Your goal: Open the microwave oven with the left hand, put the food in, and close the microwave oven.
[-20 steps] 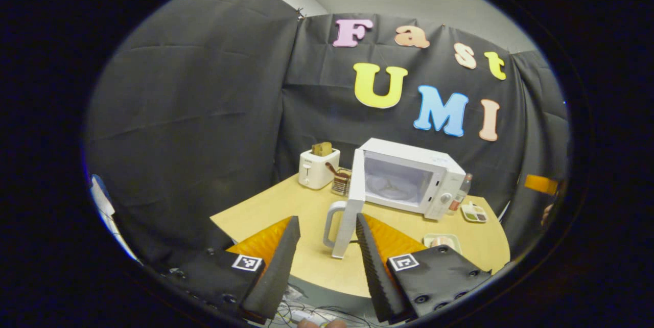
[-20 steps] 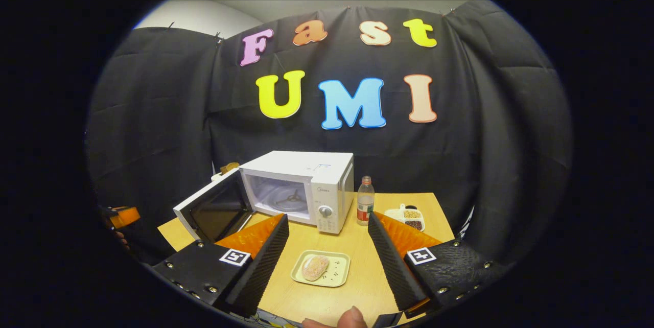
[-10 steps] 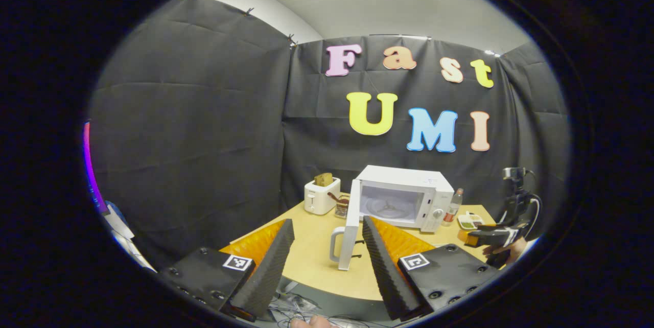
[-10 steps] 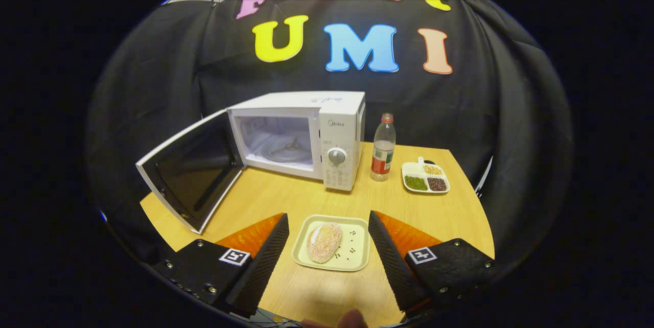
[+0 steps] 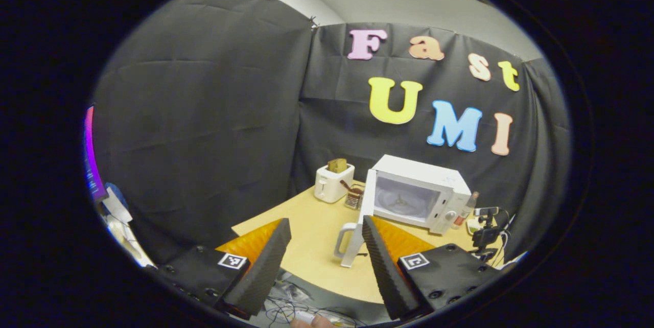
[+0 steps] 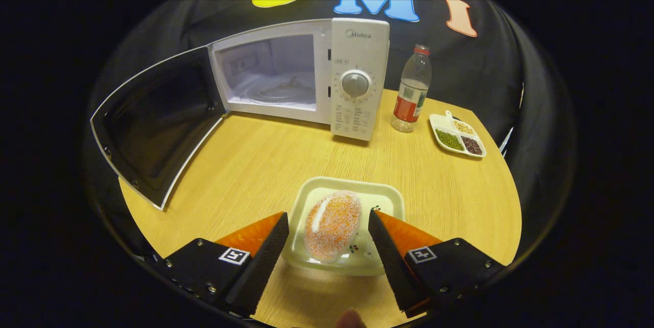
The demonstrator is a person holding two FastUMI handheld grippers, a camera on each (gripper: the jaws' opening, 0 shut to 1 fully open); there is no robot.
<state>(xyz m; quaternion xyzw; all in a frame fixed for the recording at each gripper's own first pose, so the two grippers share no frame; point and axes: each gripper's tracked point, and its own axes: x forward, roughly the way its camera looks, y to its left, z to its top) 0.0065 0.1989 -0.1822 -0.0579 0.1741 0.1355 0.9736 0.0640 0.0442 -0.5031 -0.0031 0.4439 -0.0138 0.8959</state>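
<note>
The microwave (image 6: 306,70) door (image 6: 153,129) stands swung wide at the far left of the counter (image 6: 245,164), clearing the cavity. The right claw (image 6: 327,246), open, straddles the food (image 6: 332,226) on its near tray (image 6: 378,195), ready to grip. The left claw (image 5: 324,256) hangs open, well back.

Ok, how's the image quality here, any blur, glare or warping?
Right gripper view: sharp and evenly lit, heavy fisheye bending the table edge and microwave door; bun crisp. Left gripper view: sharp too, dimmer, a purple glow at its left edge.
</note>
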